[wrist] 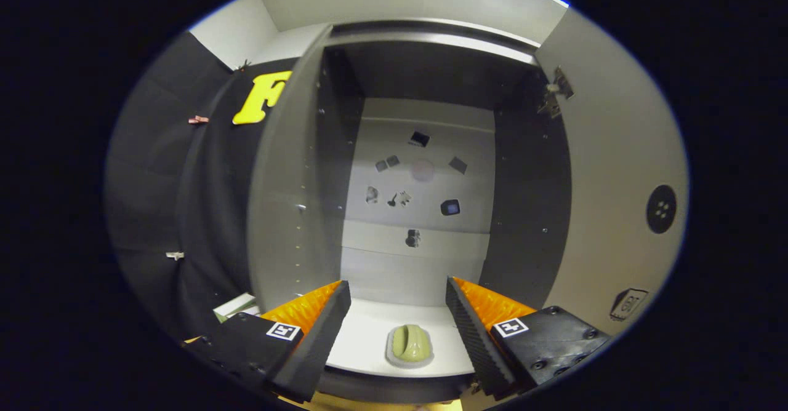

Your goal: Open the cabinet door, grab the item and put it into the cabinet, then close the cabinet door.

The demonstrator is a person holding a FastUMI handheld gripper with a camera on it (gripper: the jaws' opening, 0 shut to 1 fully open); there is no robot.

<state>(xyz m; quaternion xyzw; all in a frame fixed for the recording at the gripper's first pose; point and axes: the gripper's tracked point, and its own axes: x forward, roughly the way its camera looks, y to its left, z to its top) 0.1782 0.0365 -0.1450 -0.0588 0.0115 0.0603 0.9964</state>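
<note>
The cabinet (425, 122) stands open in front of me, its grey door (615, 171) swung out to the right of the opening. A small pale green item (409, 344) on a white base lies on the cabinet's white floor (369, 331), near the front lip. My gripper (397, 322) is open, its orange and black fingers (314, 331) wide apart. The item lies between the fingers, touching neither. The back wall of the cabinet carries several small dark marks (418, 177).
The cabinet's grey left side panel (289, 195) rises just beyond my left finger. A round black knob (661, 208) and a small sticker (628, 303) sit on the open door. Metal hinges (554, 94) show at the door's upper corner.
</note>
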